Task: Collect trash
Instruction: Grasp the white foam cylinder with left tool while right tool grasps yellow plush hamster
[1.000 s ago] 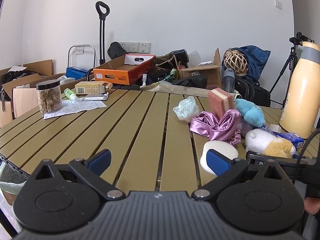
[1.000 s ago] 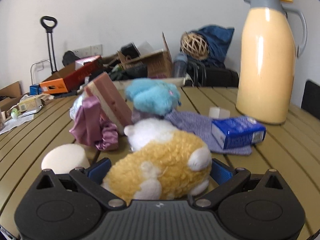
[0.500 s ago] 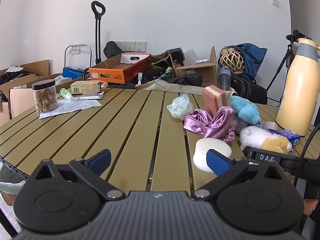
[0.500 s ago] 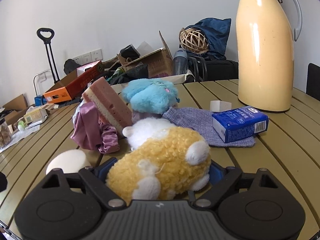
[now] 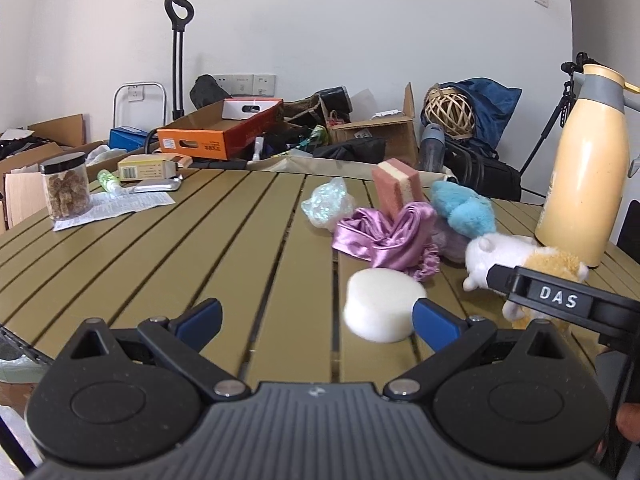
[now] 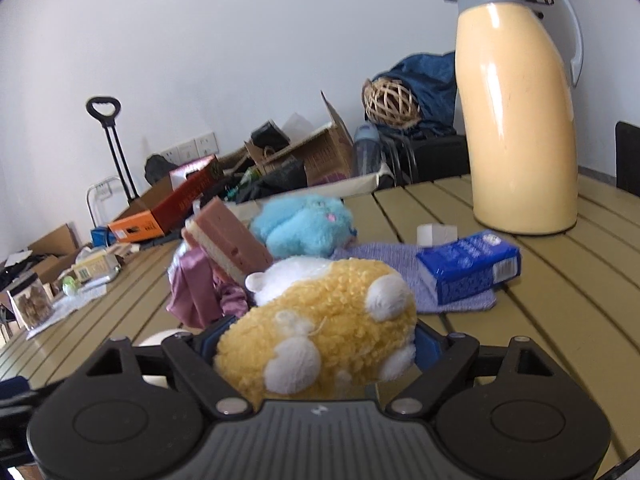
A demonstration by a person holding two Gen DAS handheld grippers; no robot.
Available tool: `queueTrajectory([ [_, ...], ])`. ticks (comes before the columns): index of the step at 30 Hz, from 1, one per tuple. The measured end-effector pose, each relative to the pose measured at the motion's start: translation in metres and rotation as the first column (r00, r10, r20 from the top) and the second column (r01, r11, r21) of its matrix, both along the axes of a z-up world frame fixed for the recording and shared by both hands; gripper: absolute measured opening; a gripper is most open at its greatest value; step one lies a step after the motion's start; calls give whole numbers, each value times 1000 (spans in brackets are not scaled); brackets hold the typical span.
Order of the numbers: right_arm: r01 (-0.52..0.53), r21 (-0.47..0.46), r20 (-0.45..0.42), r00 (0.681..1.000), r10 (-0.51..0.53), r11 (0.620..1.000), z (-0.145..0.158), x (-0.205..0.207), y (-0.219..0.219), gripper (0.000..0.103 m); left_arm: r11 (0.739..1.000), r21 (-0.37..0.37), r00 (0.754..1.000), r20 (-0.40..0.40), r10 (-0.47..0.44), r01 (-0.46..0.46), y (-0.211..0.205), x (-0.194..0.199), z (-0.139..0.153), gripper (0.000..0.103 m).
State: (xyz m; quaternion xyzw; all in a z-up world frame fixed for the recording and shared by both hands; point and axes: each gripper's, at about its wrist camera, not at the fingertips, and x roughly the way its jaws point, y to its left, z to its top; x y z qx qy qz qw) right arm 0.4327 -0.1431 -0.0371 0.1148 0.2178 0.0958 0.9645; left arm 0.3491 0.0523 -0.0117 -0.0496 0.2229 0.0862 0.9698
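My right gripper (image 6: 316, 340) has just been closing and now pinches the plush toy (image 6: 320, 320) above the table (image 6: 540, 320); I think the soft fur could slip out.

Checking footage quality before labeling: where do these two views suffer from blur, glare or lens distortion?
Left wrist view: the white foam disc looks motion-smeared, the table slats bow from fisheye. Right wrist view: the yellow plush toy is soft up close, the thermos leans and carries window glare.

White wall (image 5: 360, 20), slatted table (image 5: 160, 248), wall sockets (image 5: 244, 84)
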Motion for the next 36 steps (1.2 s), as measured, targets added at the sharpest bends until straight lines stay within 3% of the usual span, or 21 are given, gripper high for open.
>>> queueTrajectory([
  [12, 63, 13, 77, 995, -64, 998, 17, -26, -48, 87, 1000, -28, 1000, -26, -1, 0, -21, 39, -8, 103],
  [27, 136, -4, 96, 986, -135, 991, 17, -45, -98, 87, 999, 21, 998, -47, 42, -41, -41, 79, -27, 99],
  [30, 137, -7, 98, 986, -136, 990, 18, -45, -99, 87, 999, -1, 997, -65, 50, -50, -39, 85, -30, 89],
  [32, 137, -10, 98, 986, -135, 991, 18, -46, -100, 87, 999, -16, 996, -75, 48, -49, -37, 88, -31, 72],
  [34, 136, -11, 97, 986, -134, 991, 17, -46, -100, 87, 999, -35, 996, -83, 39, -42, -35, 89, -32, 63],
  [36, 135, -9, 97, 986, -133, 991, 17, -47, -101, 87, 998, -33, 996, -79, 47, -50, -34, 88, -33, 60],
])
